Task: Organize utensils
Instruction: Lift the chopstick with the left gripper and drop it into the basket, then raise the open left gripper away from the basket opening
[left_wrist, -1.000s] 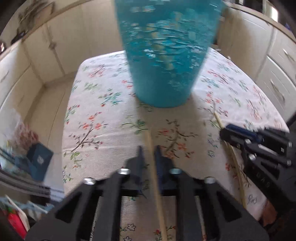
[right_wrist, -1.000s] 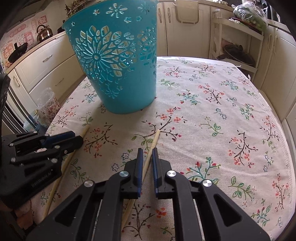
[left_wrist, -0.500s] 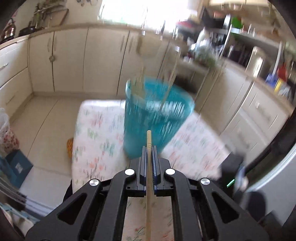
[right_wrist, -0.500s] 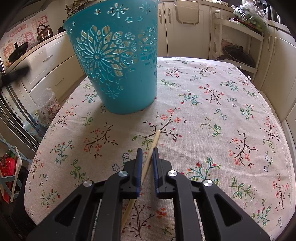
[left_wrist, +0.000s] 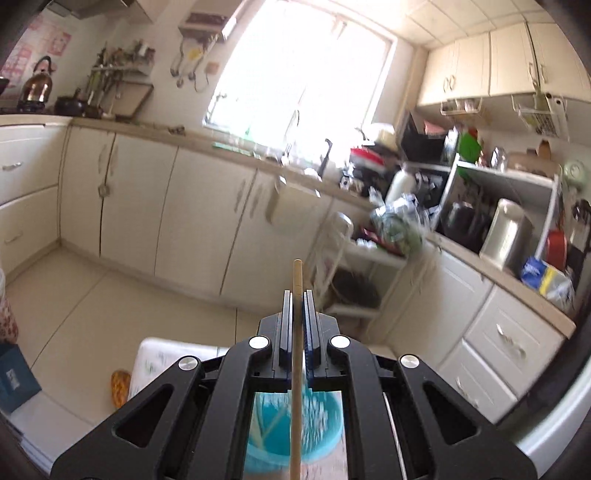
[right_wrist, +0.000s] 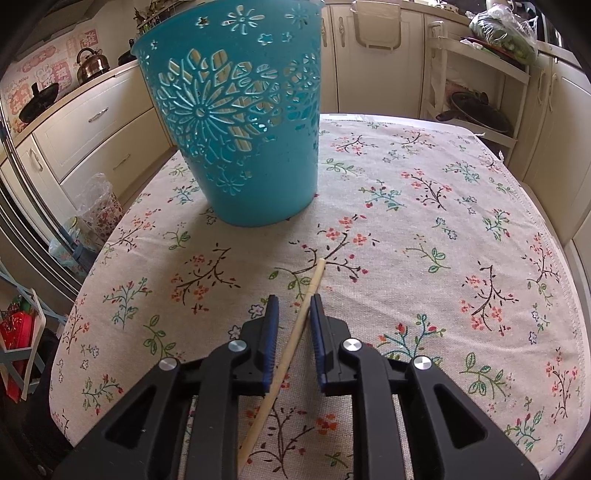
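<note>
My left gripper (left_wrist: 296, 295) is shut on a wooden chopstick (left_wrist: 296, 273) and holds it high above the teal basket (left_wrist: 273, 435), which shows below between the gripper arms with sticks inside. In the right wrist view the teal cut-out basket (right_wrist: 255, 155) stands upright on the floral tablecloth (right_wrist: 443, 229). A second wooden chopstick (right_wrist: 310, 295) lies on the cloth in front of the basket. My right gripper (right_wrist: 293, 306) is open low over the cloth, its fingers on either side of that chopstick.
Cream kitchen cabinets (left_wrist: 184, 214) and a cluttered counter (left_wrist: 498, 236) surround the table. A white shelf rack (right_wrist: 480, 74) stands beyond the table's far right corner. A blue box (left_wrist: 14, 376) sits on the floor at the left.
My left gripper closed on its chopstick, lifted it off the cloth and rose above the basket, out of the right view. My right gripper's jaws have opened wider around the other chopstick.
</note>
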